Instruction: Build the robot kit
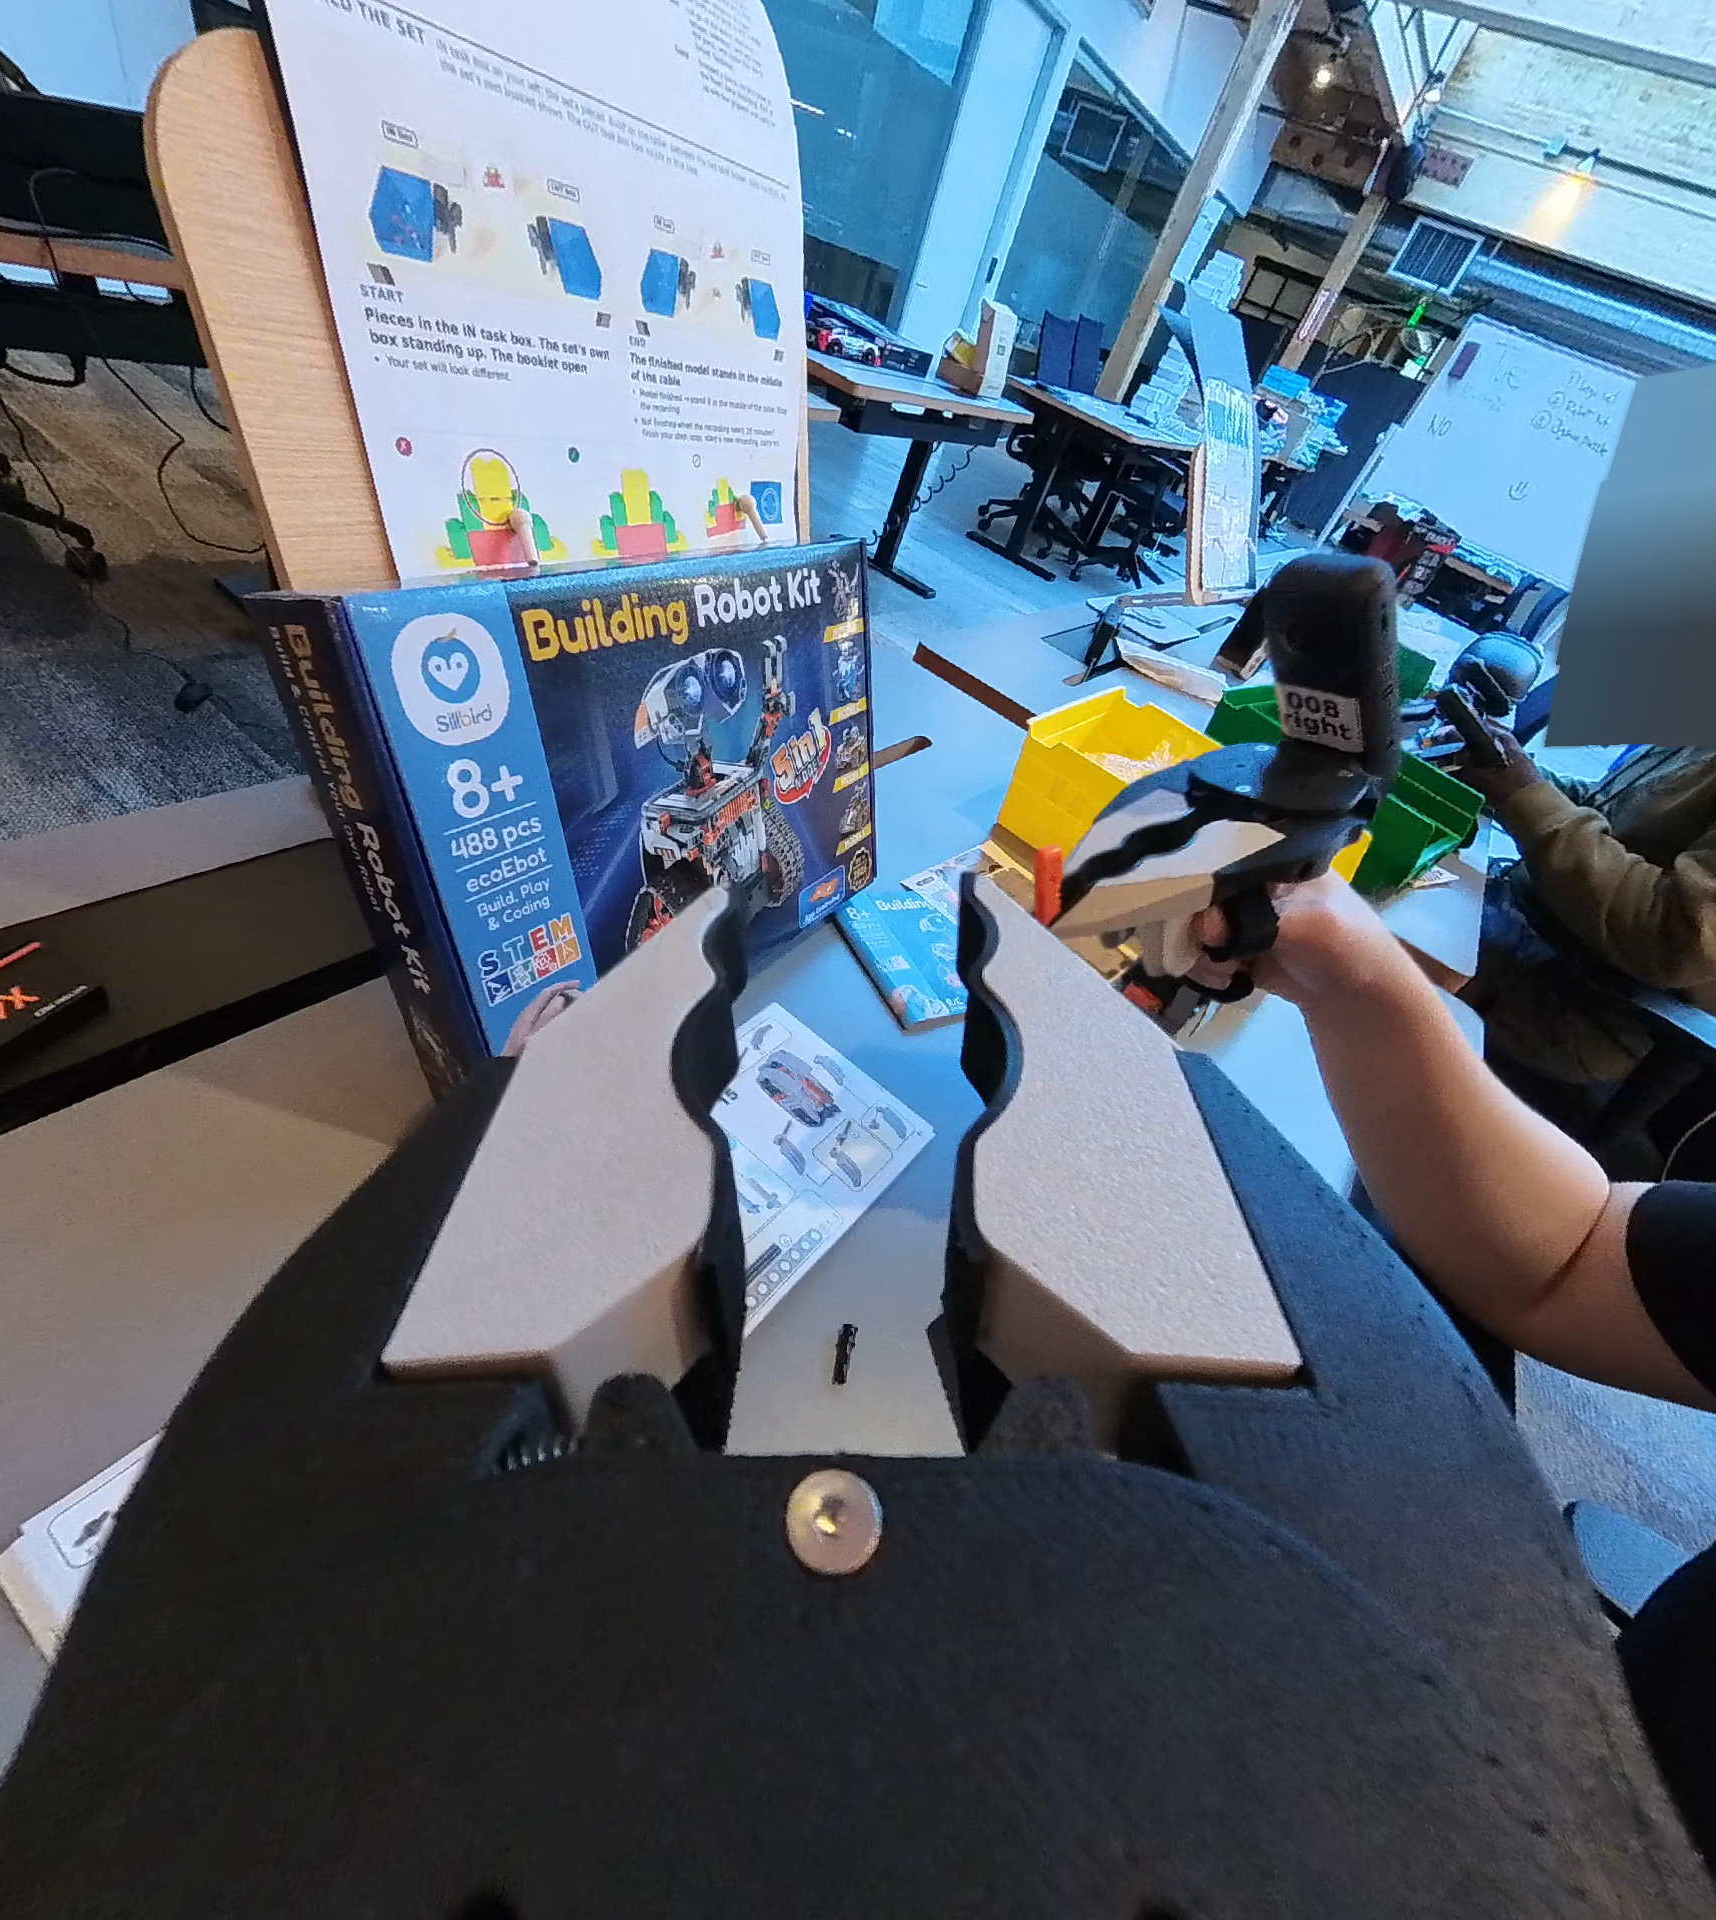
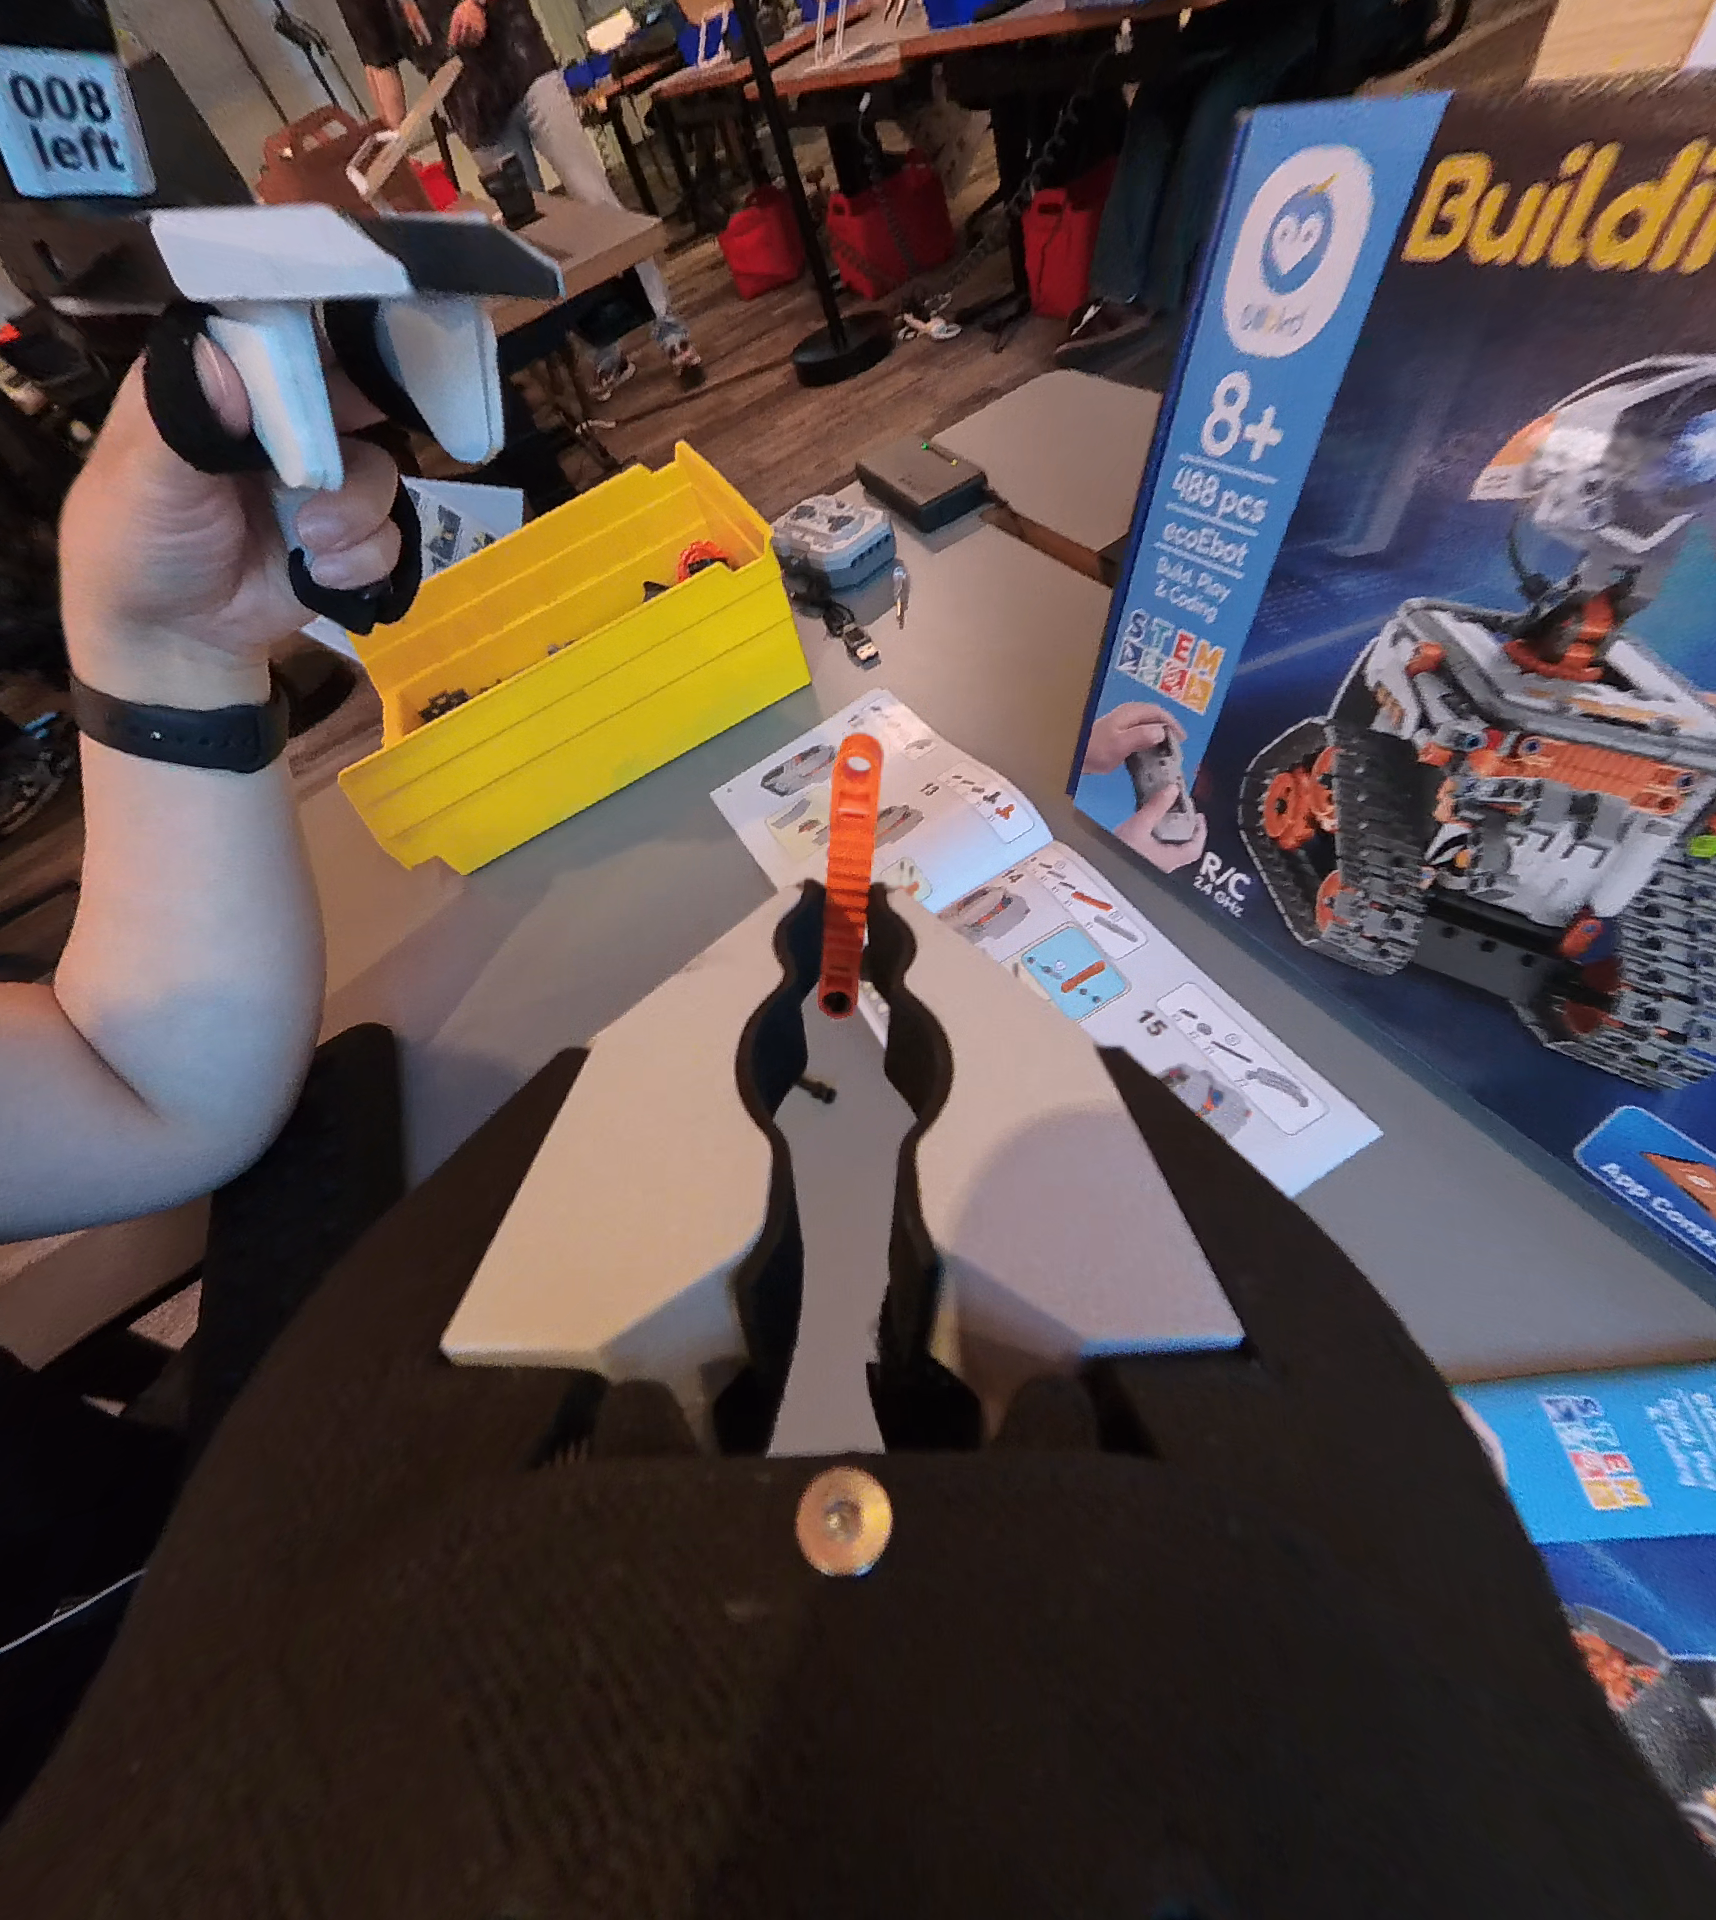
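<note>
My right gripper (image 2: 846, 914) is shut on an orange toothed beam (image 2: 852, 852) and holds it upright above the open instruction booklet (image 2: 999, 831). The same gripper and the orange beam (image 1: 1047, 883) show in the left wrist view at the right, above the table. My left gripper (image 1: 846, 914) is open and empty, raised above the booklet (image 1: 833, 1132). A small black pin (image 1: 843, 1353) lies on the grey table between its fingers; it also shows in the right wrist view (image 2: 819, 1091). The left gripper (image 2: 521, 270) shows at the upper left of the right wrist view.
A blue robot kit box (image 1: 584, 790) stands upright behind the booklet, with a printed sheet on a wooden board (image 1: 241, 312) behind it. A yellow bin (image 2: 573, 665) holds small parts; green bins (image 1: 1415, 821) stand beyond. A grey remote (image 2: 833, 540) and a second booklet (image 2: 1664, 1455) lie nearby. The grippers' ends are close to 20 centimeters from one another.
</note>
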A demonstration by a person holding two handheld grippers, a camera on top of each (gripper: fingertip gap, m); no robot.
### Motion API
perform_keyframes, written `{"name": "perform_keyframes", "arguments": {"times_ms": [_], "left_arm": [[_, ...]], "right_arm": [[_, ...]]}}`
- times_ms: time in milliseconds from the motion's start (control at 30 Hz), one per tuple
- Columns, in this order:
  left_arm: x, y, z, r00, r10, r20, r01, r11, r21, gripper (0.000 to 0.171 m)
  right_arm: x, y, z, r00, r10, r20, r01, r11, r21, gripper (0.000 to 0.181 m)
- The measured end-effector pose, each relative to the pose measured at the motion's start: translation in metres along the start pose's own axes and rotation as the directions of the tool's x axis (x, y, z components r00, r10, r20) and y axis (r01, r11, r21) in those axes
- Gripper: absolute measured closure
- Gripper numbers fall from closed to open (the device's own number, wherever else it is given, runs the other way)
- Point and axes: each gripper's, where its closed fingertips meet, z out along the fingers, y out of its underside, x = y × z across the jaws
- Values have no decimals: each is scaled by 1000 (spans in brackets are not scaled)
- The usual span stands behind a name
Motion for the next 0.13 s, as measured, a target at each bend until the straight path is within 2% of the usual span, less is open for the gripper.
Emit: {"name": "perform_keyframes", "arguments": {"times_ms": [133], "left_arm": [[1,2,2,1000,-1,-4,1,1000,-13,135]], "right_arm": [[-5,10,13,1000,7,16,-6,999,-41,175]]}}
